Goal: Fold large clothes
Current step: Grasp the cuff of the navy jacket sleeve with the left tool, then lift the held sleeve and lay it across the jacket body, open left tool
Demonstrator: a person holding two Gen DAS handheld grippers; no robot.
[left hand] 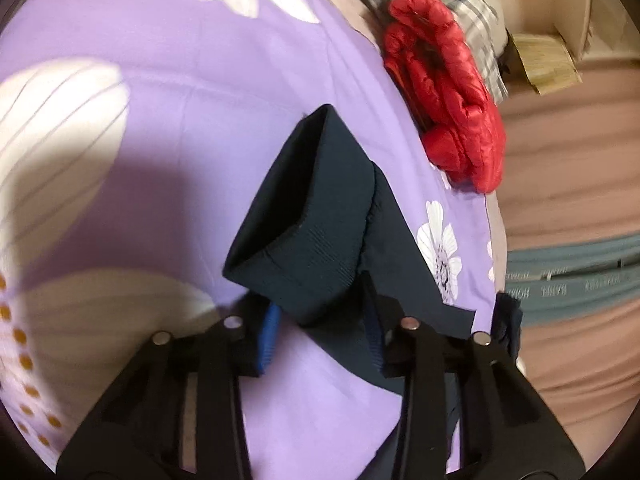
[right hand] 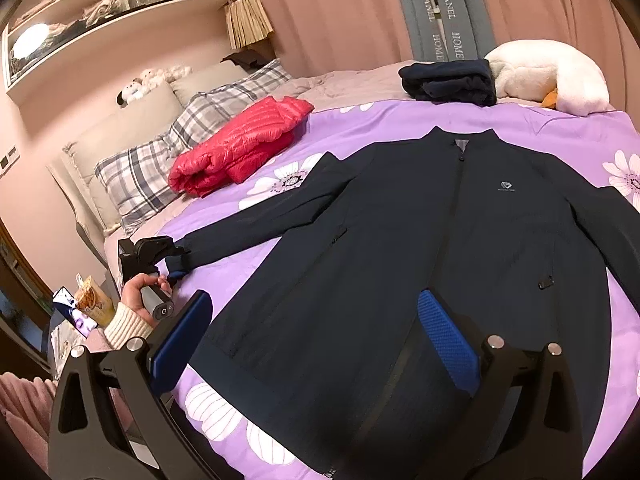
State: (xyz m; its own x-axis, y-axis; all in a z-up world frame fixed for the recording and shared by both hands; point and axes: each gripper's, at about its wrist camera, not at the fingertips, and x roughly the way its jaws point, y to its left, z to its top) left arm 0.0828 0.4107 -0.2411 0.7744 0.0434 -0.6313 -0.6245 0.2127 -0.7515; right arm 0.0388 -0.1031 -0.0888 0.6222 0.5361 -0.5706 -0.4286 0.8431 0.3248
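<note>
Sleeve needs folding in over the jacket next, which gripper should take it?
Left. The left gripper already has the sleeve cuff between its fingers at the bed's edge. The right gripper hangs open over the jacket hem, holding nothing.

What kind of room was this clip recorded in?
Most likely a bedroom in a home. A dark jacket lies spread on a bed with a purple flowered cover, plaid pillows sit at the head, and a wall shelf holds soft toys below it.
</note>
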